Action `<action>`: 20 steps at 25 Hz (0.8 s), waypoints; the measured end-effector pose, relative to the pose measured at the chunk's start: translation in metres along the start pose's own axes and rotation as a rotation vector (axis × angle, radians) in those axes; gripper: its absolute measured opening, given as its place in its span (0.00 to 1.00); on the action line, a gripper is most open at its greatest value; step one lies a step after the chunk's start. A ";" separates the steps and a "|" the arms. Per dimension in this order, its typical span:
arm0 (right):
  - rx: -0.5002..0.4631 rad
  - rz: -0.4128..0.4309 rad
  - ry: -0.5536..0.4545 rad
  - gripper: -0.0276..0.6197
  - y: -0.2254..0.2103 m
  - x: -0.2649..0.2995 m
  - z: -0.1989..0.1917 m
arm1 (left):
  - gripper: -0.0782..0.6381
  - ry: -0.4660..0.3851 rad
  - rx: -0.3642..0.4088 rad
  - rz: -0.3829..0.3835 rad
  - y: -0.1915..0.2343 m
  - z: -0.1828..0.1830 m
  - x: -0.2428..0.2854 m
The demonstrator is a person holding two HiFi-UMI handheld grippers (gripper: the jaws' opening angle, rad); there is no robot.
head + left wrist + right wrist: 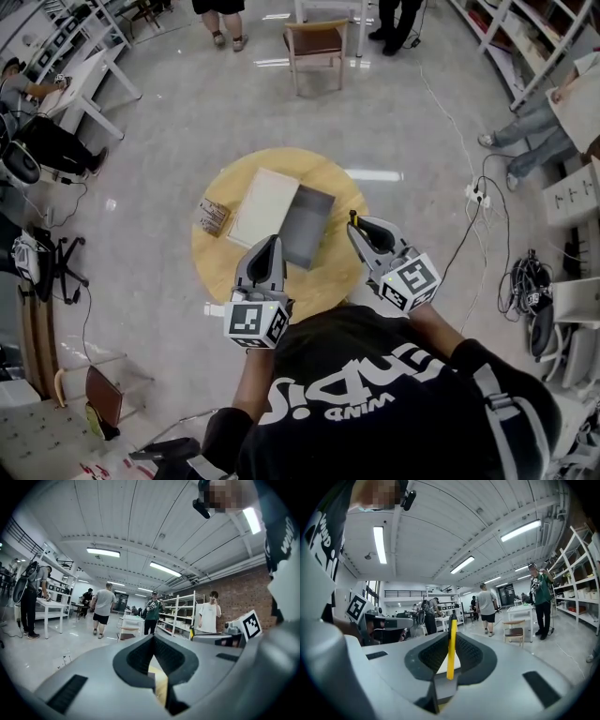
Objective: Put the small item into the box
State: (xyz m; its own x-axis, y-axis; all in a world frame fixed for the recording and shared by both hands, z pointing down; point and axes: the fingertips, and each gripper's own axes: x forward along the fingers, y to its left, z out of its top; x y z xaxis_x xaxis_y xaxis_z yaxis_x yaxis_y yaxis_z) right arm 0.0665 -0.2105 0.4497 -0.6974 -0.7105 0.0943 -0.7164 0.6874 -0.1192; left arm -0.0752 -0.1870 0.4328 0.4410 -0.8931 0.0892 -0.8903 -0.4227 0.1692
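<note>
On the round wooden table point(214, 264) stands an open grey box point(309, 223), with its cream lid point(264, 206) lying flat against its left side. A thin yellow item with a black tip point(354, 221) point(451, 646) stands upright between the jaws of my right gripper point(357, 230) point(451, 637), which is shut on it just right of the box. My left gripper point(271, 246) point(153, 638) hangs over the table's near edge in front of the box. Its jaws are closed with nothing in them.
A small printed packet point(213, 217) lies on the table left of the lid. A wooden chair point(316, 45) stands beyond the table. Cables and a power strip point(477, 195) run over the floor at right. People stand around the room's edges among shelves and white tables.
</note>
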 end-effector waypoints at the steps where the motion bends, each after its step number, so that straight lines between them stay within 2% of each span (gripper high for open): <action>1: -0.001 0.005 0.004 0.11 0.000 0.004 -0.001 | 0.12 0.002 -0.001 -0.003 0.002 0.000 0.001; 11: -0.088 0.061 0.060 0.11 0.005 0.040 -0.018 | 0.12 0.006 -0.004 -0.022 0.013 0.000 0.008; 20: -0.287 0.185 0.188 0.11 0.015 0.079 -0.059 | 0.12 0.008 -0.012 -0.022 0.018 0.000 0.013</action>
State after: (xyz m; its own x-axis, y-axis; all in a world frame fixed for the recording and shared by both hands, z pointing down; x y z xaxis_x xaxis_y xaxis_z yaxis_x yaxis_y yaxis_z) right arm -0.0004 -0.2477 0.5139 -0.7878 -0.5485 0.2801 -0.5359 0.8346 0.1272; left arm -0.0856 -0.2067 0.4376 0.4613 -0.8823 0.0934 -0.8790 -0.4402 0.1832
